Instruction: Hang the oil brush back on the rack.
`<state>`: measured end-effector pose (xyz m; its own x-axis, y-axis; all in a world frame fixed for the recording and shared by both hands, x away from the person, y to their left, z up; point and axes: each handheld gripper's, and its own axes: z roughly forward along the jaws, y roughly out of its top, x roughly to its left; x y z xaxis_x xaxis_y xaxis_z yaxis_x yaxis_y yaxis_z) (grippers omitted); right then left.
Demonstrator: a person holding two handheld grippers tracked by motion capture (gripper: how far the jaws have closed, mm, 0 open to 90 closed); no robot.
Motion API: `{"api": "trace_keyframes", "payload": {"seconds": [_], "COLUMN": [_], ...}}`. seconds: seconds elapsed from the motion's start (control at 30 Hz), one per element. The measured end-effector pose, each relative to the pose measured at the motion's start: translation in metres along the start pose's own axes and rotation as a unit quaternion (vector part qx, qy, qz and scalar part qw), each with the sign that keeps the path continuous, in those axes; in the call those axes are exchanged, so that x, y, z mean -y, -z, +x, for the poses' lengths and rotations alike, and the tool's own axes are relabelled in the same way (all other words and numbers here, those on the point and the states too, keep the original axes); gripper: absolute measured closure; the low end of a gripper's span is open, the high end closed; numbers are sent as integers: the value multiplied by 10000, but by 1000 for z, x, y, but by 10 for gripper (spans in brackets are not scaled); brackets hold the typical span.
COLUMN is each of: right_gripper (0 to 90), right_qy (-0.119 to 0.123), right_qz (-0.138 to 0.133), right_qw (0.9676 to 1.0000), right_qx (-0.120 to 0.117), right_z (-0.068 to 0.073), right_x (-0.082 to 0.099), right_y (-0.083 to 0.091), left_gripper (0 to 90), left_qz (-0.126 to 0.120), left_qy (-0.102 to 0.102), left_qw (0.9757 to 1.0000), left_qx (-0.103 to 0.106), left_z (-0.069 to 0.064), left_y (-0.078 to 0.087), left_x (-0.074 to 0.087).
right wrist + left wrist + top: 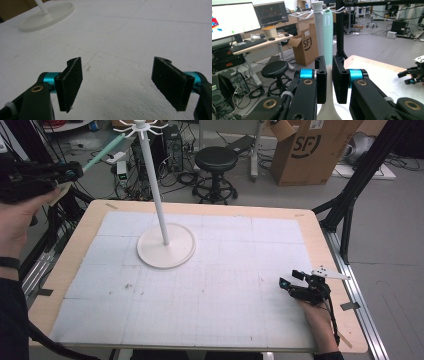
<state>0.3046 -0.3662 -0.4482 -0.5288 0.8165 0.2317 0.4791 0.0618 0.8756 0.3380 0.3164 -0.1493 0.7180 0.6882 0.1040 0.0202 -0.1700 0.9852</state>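
Mint utensil (327,42) in left gripper (329,80)

This is a robotics or electronics lab. Behind the worktop (320,245), cables sprawl over the grey floor around a black stool (215,160), a computer tower (172,140) and a cardboard box (312,150). Beyond the stool a desk (262,42) carries two lit monitors (234,20) and a keyboard (247,45), with black metal framing (340,27) near the box.

White stand (165,245), mint-green and white utensil (327,37), black jaws with teal hubs, white gridded mat (225,285) on tan desk (320,245)
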Motion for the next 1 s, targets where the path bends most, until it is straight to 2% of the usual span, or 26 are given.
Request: {"api": "trace_keyframes", "payload": {"seconds": [0.37, 0.77, 0.8, 0.87, 0.93, 1.0], "right_gripper": [244, 244, 244, 244, 244, 244], "right_qy": [10, 25, 5, 26, 11, 22], "right_qz": [-1, -16, -6, -15, 2, 0], "right_qw": [10000, 10000, 10000, 10000, 10000, 10000], "right_qx": [-2, 0, -6, -2, -6, -6], "right_z": [0, 0, 0, 0, 0, 0], "right_x": [0, 0, 0, 0, 0, 0], "right_y": [0, 0, 0, 0, 0, 0], "left_gripper": [826, 810, 796, 662, 565, 480], "left_qz": [185, 349, 333, 384, 462, 504], "left_qy": [-40, 66, 129, 305, 377, 392], "left_qw": [9997, 9993, 9993, 9988, 9982, 9980], "left_qx": [-161, -100, -82, -10, 65, 15], "left_z": [1, 0, 0, 1, 0, -1], "left_y": [-8, -19, -20, -21, -22, -21], "left_x": [2, 7, 8, 11, 16, 21]}}
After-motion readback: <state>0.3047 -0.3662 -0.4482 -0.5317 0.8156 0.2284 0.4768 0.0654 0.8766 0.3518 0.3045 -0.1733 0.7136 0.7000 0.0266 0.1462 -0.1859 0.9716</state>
